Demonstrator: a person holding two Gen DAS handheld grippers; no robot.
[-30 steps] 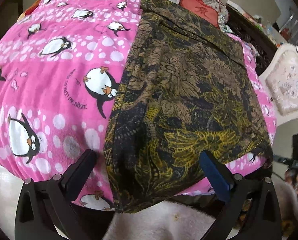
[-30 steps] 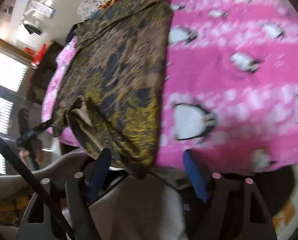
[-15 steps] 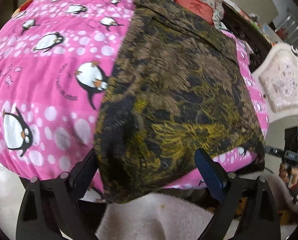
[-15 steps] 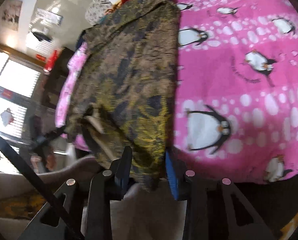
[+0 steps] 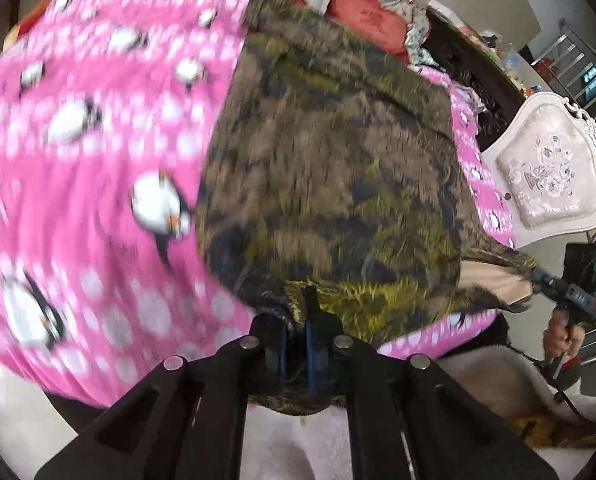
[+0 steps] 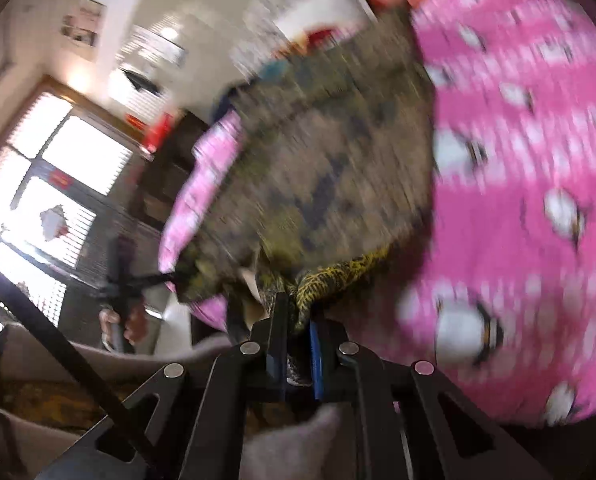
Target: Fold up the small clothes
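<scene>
A brown, black and yellow patterned garment [image 5: 330,168] lies spread on a pink penguin-print blanket [image 5: 89,152], and everything else here sits around that garment. At its near hem, on the corner next to the open stretch of blanket, the left gripper [image 5: 295,354] has its fingers [image 5: 313,344] pressed together with a bunched fold of the cloth caught between them. The right gripper [image 6: 298,354] is likewise clamped on the near hem, its blue-padded fingers [image 6: 317,352] squeezing a yellow-patterned edge. Seen from the left wrist, the right gripper [image 5: 566,292] pulls the garment's other near corner out past the blanket's edge, showing a pale lining underneath. From the right wrist, the left gripper [image 6: 153,278] appears at the garment's opposite near corner, though motion blur hides detail. Beyond the garment's far end lies a red cushion [image 5: 362,20] among piled fabrics. Off the garment's side away from the penguins stands a white ornate chair [image 5: 550,176]. Below the near hem, pale fuzzy fabric [image 5: 298,448] shows under the left gripper.
</scene>
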